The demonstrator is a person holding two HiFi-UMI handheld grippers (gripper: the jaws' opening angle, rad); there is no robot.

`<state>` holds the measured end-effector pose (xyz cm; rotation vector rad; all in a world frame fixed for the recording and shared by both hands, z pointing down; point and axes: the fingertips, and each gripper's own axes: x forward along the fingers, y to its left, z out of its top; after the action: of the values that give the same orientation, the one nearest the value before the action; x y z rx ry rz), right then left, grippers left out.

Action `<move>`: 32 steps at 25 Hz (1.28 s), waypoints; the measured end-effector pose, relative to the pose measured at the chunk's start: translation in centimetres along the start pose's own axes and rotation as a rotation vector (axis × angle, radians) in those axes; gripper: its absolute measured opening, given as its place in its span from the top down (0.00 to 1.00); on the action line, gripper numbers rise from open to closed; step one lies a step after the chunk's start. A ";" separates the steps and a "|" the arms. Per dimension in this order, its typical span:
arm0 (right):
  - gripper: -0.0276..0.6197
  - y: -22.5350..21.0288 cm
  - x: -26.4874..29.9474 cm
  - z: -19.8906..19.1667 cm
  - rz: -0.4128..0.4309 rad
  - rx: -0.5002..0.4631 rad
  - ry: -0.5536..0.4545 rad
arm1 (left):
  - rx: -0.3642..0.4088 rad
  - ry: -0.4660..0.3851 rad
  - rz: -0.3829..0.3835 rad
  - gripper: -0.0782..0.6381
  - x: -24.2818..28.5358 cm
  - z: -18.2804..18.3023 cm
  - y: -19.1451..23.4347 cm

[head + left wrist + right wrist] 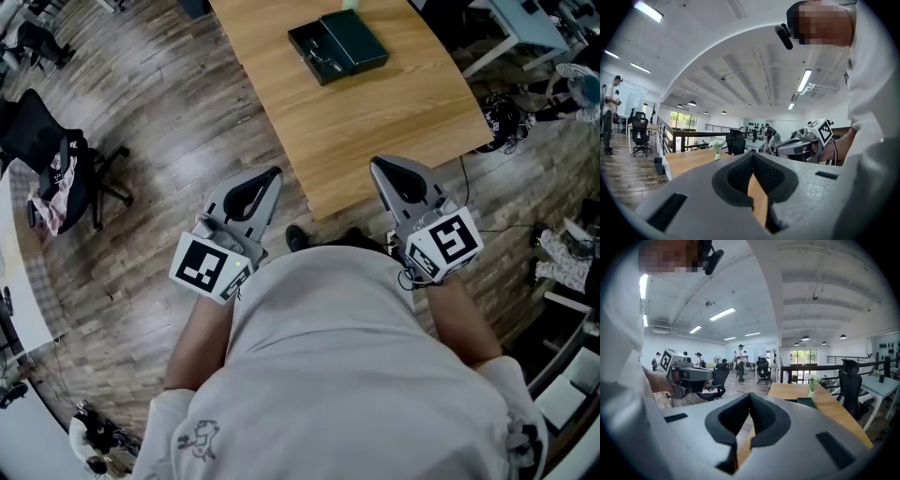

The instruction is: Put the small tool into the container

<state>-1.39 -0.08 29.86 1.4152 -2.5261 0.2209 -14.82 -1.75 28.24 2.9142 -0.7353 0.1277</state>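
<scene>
1. Head view: the left gripper (275, 172) and right gripper (375, 162) are both held close to the body, forearms bent and tucked in.
   - The right fingers point over the near edge of the bench (375, 112). The left fingers stop just short of it, above the floor.
   - The black case (337, 45) lies open well ahead of both pairs of fingers, at the bench's far end.
   - The small tool is too small to pick out. Pale glints in the case's left half may be it.
2. Left gripper view: the left gripper (753, 155) is roughly level, its fingers pressed together at the tips with nothing between them. The bench stretches ahead, and the right gripper (780, 149) is off to their right.
3. Right gripper view: the right gripper (750, 394) is fully closed and empty. The case (806, 402) sits ahead and slightly right of the fingertips.
4. Judgement: this looks like the reach.
   - Step closer and find the tool first.
   - Spread the fingers before coming down on it from above.
</scene>
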 end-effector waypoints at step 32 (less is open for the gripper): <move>0.95 -2.5 -22.6 -6.9 0.106 -0.043 -0.024 | -0.012 -0.007 0.076 0.88 4.5 -2.1 -23.3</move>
<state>12.99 18.82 30.27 1.2777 -2.6116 0.1684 0.09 16.77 28.34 2.8779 -0.8456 0.1208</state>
